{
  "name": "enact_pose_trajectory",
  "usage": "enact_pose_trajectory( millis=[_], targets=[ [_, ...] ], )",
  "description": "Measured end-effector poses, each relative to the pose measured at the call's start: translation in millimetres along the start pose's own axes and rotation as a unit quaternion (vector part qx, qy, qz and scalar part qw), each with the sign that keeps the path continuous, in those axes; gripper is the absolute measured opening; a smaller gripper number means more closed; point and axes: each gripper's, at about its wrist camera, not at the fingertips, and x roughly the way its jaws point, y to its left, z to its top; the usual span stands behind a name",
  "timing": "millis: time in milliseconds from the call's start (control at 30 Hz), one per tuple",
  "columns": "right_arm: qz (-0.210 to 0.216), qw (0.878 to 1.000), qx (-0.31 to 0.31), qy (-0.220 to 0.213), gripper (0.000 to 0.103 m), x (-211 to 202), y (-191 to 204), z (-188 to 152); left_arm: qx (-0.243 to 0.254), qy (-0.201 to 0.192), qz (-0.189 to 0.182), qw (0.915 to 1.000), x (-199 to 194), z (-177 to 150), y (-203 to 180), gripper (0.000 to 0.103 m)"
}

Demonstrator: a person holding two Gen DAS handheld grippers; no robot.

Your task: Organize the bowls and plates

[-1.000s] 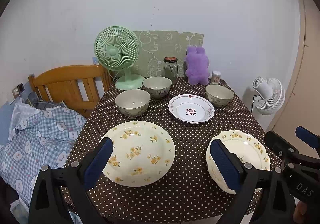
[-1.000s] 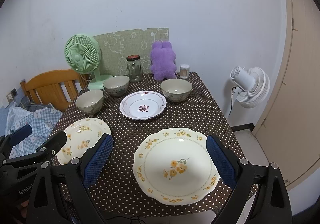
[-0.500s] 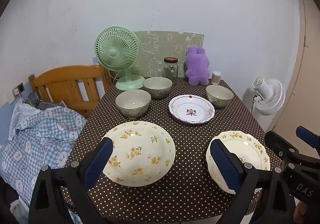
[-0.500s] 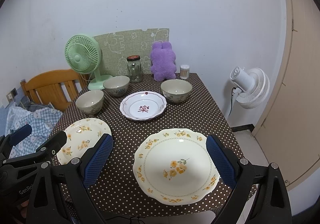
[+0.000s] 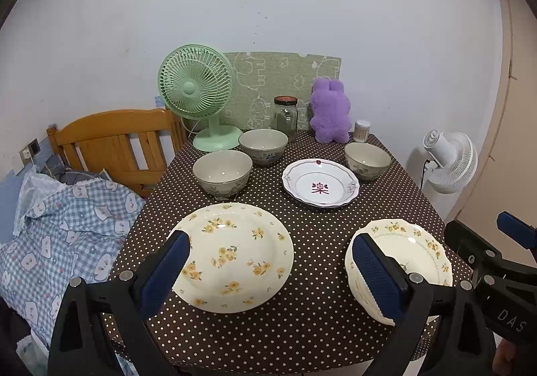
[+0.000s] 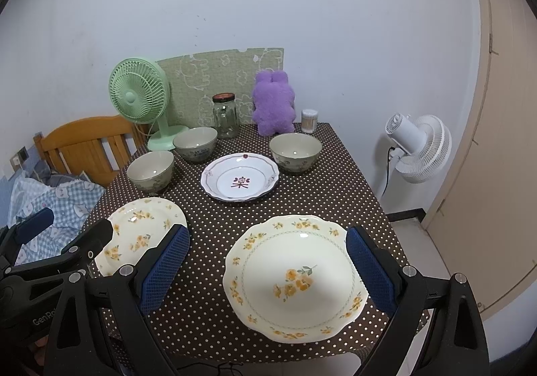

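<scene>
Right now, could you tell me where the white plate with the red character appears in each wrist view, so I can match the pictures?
Left wrist view: the white plate lies right of centre, between two bowls.
Right wrist view: it lies centre, just above the middle.
Shared landmark: the purple plush toy stands behind it by the wall.

Table layout: plates near, bowls far.
From the centre plate (image 6: 240, 177): plates (image 6: 295, 277) at five and (image 6: 141, 233) at eight; bowls (image 6: 295, 151) at two, (image 6: 195, 142) at eleven, (image 6: 150, 170) at nine; jar (image 6: 226, 114) at twelve.
</scene>
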Motion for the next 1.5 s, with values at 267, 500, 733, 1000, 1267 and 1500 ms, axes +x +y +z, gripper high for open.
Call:
enact_pose_trajectory(
  millis=[267,500,733,1000,1267,1500],
  targets=[
    [-0.003,1.000,0.000,-0.001,0.096,-1,3,0,0.005,-0.004,0.001,1.0000,-1,-2,1,0.097],
    [-0.014,1.000,0.007,0.013,0.096,2,9,-2,0.012,0.013,-0.007,0.9998,7,-4,4,0.096],
    [-0.034,0.998,0.031,0.039,0.096,7,6,-10,0.022,0.040,-0.034,0.9984,20,-8,-4,0.093],
    [-0.050,0.996,0.049,0.056,0.096,21,-16,-11,0.028,0.062,-0.053,0.9962,41,-4,-31,0.092],
    [-0.035,0.995,0.045,0.083,0.091,63,-66,-3,0.019,0.085,-0.042,0.9953,70,-2,-77,0.092],
    [-0.012,0.993,0.026,0.113,0.091,106,-102,-1,0.006,0.113,-0.010,0.9936,103,-7,-109,0.091]
  ],
)
